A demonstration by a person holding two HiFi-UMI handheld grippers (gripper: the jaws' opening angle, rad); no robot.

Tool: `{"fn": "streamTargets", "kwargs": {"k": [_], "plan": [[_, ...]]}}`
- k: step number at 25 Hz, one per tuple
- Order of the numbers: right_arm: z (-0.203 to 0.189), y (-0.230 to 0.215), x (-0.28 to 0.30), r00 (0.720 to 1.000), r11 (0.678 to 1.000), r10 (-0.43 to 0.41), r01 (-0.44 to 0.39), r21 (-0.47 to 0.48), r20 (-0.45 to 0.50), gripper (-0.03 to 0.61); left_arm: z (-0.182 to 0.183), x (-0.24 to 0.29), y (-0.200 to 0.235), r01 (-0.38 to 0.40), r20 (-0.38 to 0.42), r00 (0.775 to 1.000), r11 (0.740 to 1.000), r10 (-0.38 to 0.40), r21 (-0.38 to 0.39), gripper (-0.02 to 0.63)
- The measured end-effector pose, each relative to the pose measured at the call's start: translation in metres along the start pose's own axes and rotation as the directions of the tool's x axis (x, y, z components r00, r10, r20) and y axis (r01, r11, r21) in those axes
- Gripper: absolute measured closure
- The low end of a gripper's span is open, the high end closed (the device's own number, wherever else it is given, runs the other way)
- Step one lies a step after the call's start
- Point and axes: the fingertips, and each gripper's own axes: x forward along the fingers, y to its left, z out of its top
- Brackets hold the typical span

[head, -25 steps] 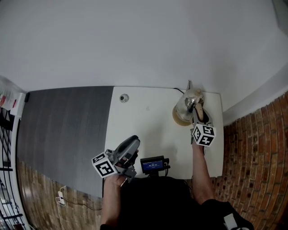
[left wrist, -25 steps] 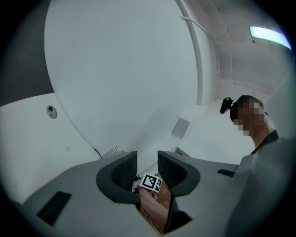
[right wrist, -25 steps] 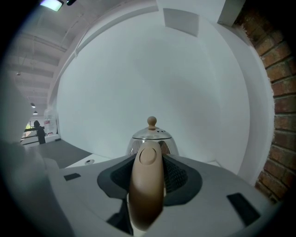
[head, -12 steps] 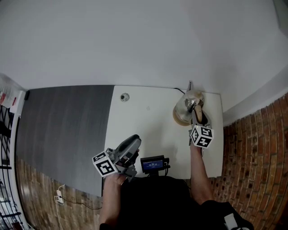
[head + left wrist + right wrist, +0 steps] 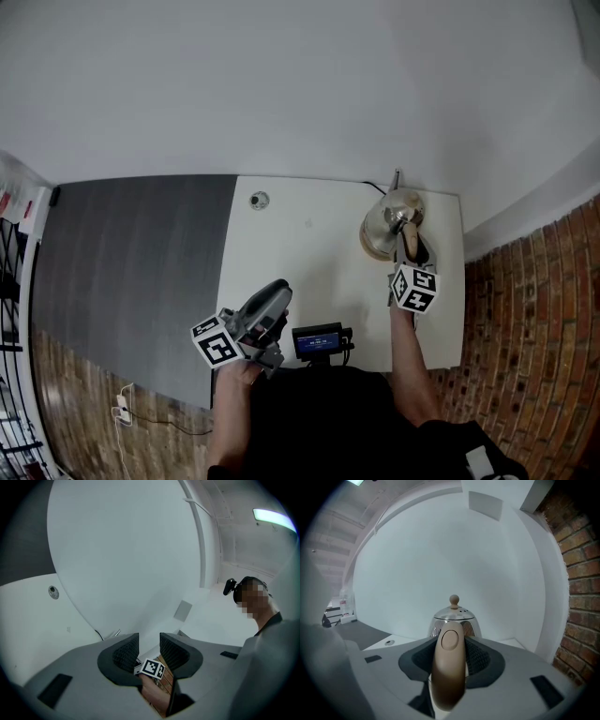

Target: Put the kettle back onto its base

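The right gripper (image 5: 451, 649) grips the beige handle (image 5: 449, 677) of the kettle (image 5: 394, 217); the left gripper (image 5: 149, 649) stands parted, empty. We lower it upright, centred over its base (image 5: 367, 247), before letting go.

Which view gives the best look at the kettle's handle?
Right gripper view: the kettle handle fills the centre, close up. Head view shows it small, from above; left gripper view does not show it.

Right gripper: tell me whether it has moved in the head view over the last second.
Yes, slightly. The right gripper has drawn back toward the near edge of the table and a little leftward, ending farther from the grommet.
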Motion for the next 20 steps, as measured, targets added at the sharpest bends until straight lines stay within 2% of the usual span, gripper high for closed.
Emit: {"fn": "streamTargets", "kwargs": {"k": [9, 20], "plan": [[-0.002, 0.003, -0.003, 1.000, 0.999, -0.003, 0.003, -0.035, 0.004, 0.422, 0.002, -0.002, -0.001, 0.005, 0.012, 1.000, 1.000, -0.005, 0.001, 0.478], [-0.013, 0.008, -0.010, 1.000, 0.999, -0.019, 0.018, -0.033, -0.016, 0.422, 0.002, -0.005, 0.001, 0.002, 0.016, 1.000, 1.000, -0.002, -0.006, 0.479]]}}
